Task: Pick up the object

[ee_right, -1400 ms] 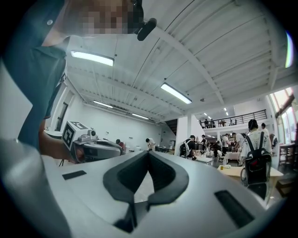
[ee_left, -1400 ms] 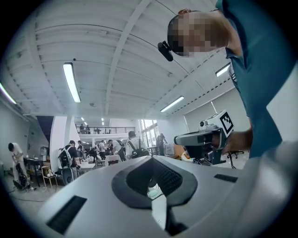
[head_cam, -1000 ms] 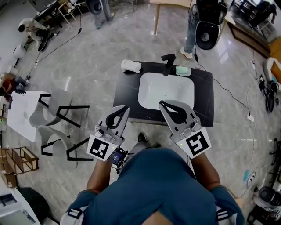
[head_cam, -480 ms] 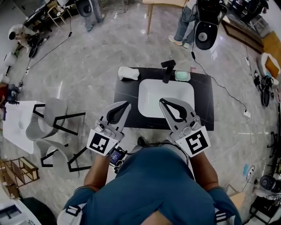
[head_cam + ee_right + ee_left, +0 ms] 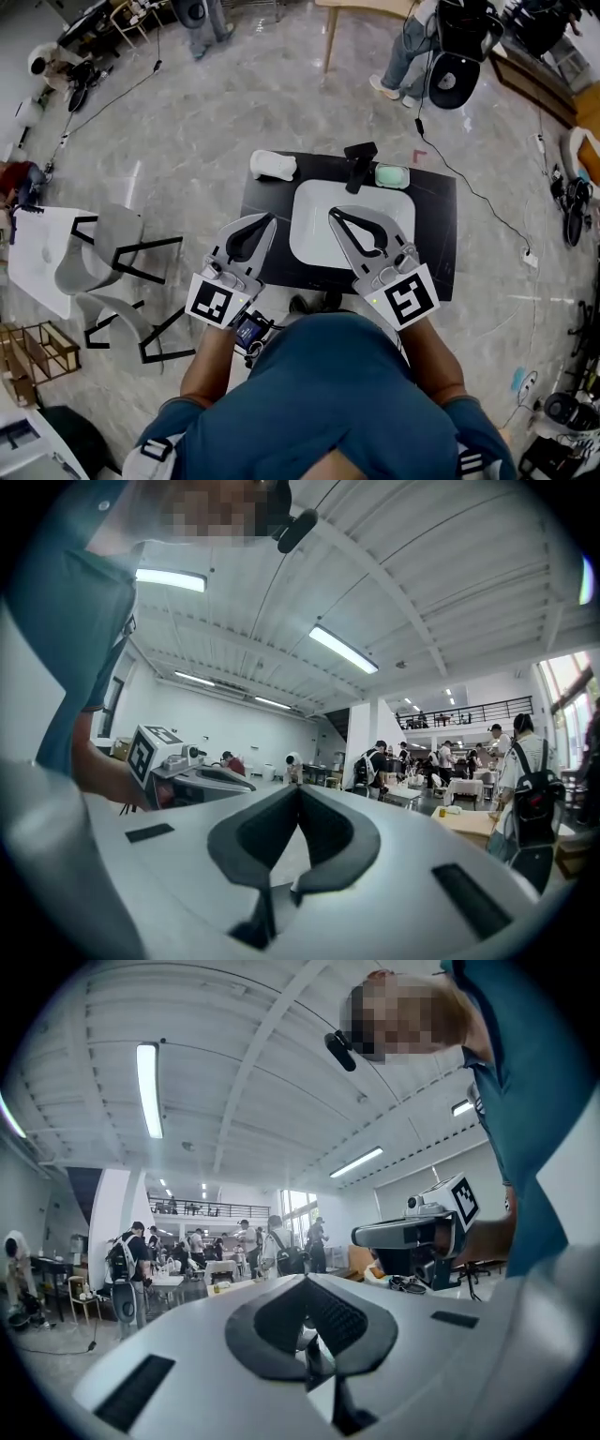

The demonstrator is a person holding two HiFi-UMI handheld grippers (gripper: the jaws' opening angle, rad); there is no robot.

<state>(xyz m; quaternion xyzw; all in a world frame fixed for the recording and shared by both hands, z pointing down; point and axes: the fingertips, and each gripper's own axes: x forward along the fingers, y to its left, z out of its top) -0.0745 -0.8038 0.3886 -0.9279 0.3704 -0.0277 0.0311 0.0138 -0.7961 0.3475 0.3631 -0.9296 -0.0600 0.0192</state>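
Note:
A black counter (image 5: 267,211) with a white sink basin (image 5: 319,220) stands in front of me. At its back edge there is a white lumpy object (image 5: 273,165) on the left, a black faucet (image 5: 359,161) in the middle and a pale green object (image 5: 392,175) on the right. My left gripper (image 5: 268,220) hovers over the counter's front left, shut and empty. Over the basin's front my right gripper (image 5: 334,214) is likewise shut with nothing in it. Both point outward, level, in the gripper views: left gripper (image 5: 305,1285), right gripper (image 5: 297,790).
Two grey chairs (image 5: 117,246) and a white table (image 5: 42,253) stand to the left of the counter. Cables (image 5: 487,202) trail over the marble floor at the right. People and equipment stand at the far side of the hall.
The counter has slid slightly lower in the head view. My right gripper has drifted a little to the left. Both grippers stay shut.

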